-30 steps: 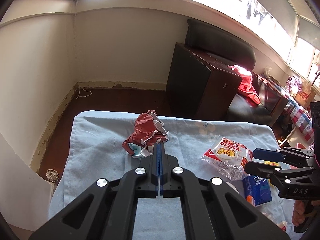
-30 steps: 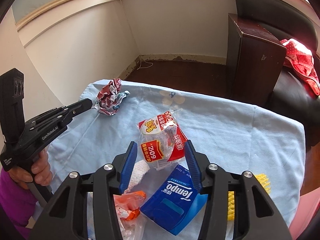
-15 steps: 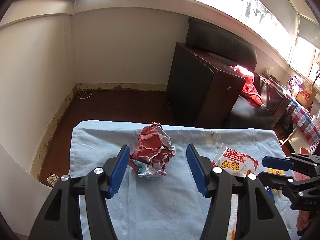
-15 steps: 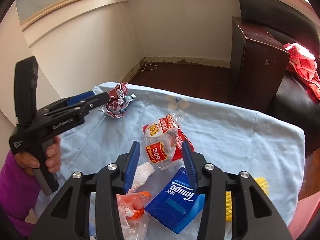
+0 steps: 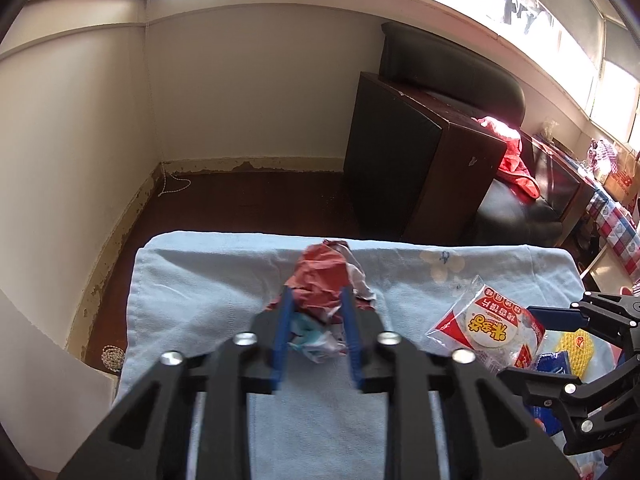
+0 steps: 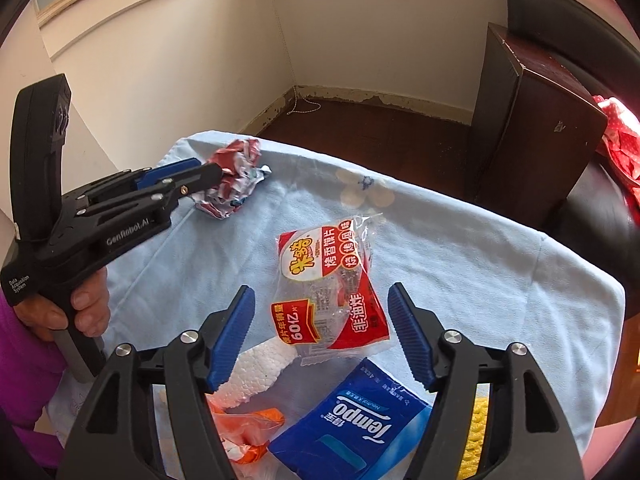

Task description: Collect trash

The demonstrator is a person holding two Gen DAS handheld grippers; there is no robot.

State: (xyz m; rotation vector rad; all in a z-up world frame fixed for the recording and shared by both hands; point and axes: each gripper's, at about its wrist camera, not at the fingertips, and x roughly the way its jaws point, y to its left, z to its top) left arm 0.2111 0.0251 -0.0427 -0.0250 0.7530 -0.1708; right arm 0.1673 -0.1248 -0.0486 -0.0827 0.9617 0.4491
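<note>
- Left wrist view: we see our left gripper (image 5: pixel 316 312) with its blue jaws drawn narrow around the crumpled red wrapper (image 5: pixel 326 280); they have just been closing, and the pads press on the wad from both sides.
- The wrapper sits near the far edge of the light blue cloth (image 5: pixel 200 280), about midway across it.
- To the right on the cloth lies a clear snack bag (image 5: pixel 486 330) with red and yellow print, and just beyond it our right gripper (image 5: pixel 560 344) reaches in from the side.
- Behind the table stand a dark wooden cabinet (image 5: pixel 420 168) and a black sofa (image 5: pixel 452 64).
- Right wrist view: our right gripper (image 6: pixel 322 334) has its jaws wide; they have just been opening, and the snack bag (image 6: pixel 330 284) lies between them with neither pad touching it.
- Nearer to us lie a blue Tempo tissue pack (image 6: pixel 356 420), a white foam piece (image 6: pixel 256 372) and an orange plastic scrap (image 6: pixel 244 428); a yellow item (image 6: pixel 478 432) shows at the right, mostly hidden.
- At the far left corner of the cloth (image 6: pixel 480 260), the left gripper (image 6: pixel 212 178) clamps the crumpled wrapper (image 6: pixel 236 176), and a hand (image 6: pixel 68 308) with a purple sleeve (image 6: pixel 24 368) holds its handle.
</note>
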